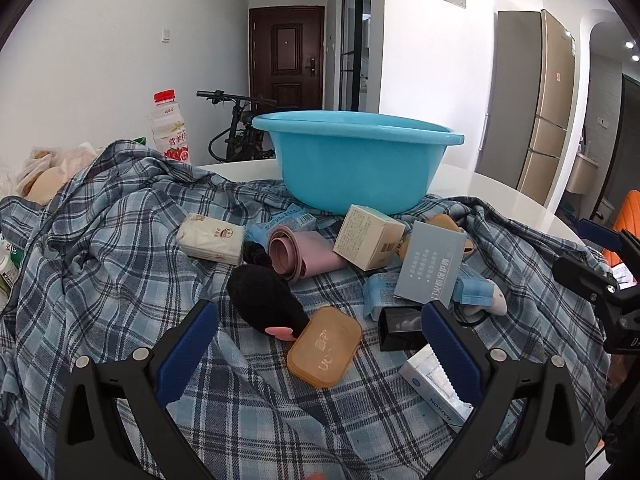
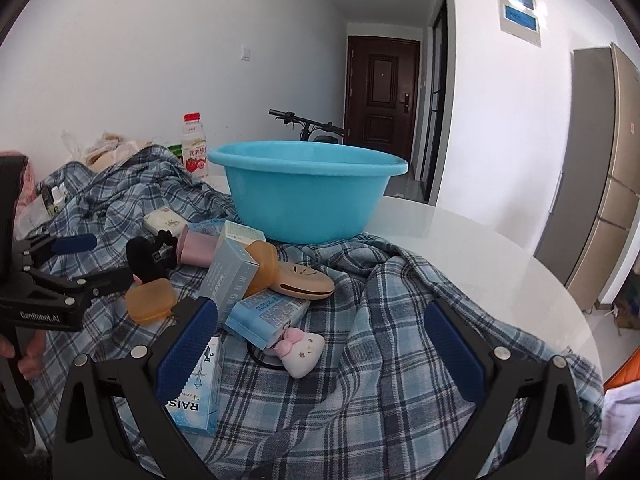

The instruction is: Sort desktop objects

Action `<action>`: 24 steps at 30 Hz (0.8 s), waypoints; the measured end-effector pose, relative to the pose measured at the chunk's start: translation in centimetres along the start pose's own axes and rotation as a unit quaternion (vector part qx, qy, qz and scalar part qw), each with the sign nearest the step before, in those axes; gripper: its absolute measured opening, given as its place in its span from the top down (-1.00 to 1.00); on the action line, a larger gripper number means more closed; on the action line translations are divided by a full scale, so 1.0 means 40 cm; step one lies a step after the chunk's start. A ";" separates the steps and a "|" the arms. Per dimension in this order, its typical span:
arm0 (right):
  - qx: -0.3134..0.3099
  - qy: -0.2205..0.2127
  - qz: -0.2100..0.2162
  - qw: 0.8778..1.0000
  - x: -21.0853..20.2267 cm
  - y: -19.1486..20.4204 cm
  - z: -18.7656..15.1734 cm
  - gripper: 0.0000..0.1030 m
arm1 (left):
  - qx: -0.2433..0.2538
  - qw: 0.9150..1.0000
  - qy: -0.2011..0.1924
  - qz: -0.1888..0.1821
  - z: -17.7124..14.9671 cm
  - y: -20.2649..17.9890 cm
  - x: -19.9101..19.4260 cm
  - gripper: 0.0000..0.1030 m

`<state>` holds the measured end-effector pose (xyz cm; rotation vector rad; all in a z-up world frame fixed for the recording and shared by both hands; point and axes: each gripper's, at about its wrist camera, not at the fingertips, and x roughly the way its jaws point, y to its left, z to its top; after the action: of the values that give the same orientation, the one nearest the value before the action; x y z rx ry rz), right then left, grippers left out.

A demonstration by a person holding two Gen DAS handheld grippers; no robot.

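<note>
A blue basin (image 1: 356, 160) stands at the back of a plaid cloth (image 1: 120, 240) on a white table; it also shows in the right wrist view (image 2: 304, 196). Small items lie in front of it: an orange soap box (image 1: 325, 346), a black plush toy (image 1: 264, 300), a pink roll (image 1: 300, 252), a tissue pack (image 1: 212, 238), a cream carton (image 1: 368, 236), a grey-blue box (image 1: 432, 264). My left gripper (image 1: 320, 356) is open over the soap box. My right gripper (image 2: 320, 356) is open above a white plush toy (image 2: 302, 352) and a blue carton (image 2: 264, 312).
A drink bottle (image 1: 170, 128) and plastic bags (image 1: 44, 172) stand at the back left. A RAISON box (image 2: 200, 392) lies by the right gripper's left finger. A tan device (image 2: 300, 280) lies mid-cloth. Bare white table (image 2: 480, 248) extends right. A bicycle and door are behind.
</note>
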<state>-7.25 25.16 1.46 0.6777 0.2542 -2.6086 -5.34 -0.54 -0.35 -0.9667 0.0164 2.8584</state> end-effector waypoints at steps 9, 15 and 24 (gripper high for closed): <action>-0.013 0.034 0.048 0.998 0.000 0.009 0.052 -1.00 | -0.001 1.000 0.011 -0.004 0.056 0.007 -0.011 -1.00; -0.029 0.021 0.025 0.999 -0.007 -0.002 0.110 -1.00 | 0.029 0.999 0.017 -0.007 0.110 -0.001 -0.009 -1.00; -0.015 -0.004 0.069 0.998 0.005 -0.050 0.197 -1.00 | 0.029 1.000 0.006 0.008 0.200 -0.001 -0.006 -1.00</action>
<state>-11.63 24.69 8.32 0.6501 0.2345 -2.4721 -9.99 -0.12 6.14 -0.9779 0.1069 2.8486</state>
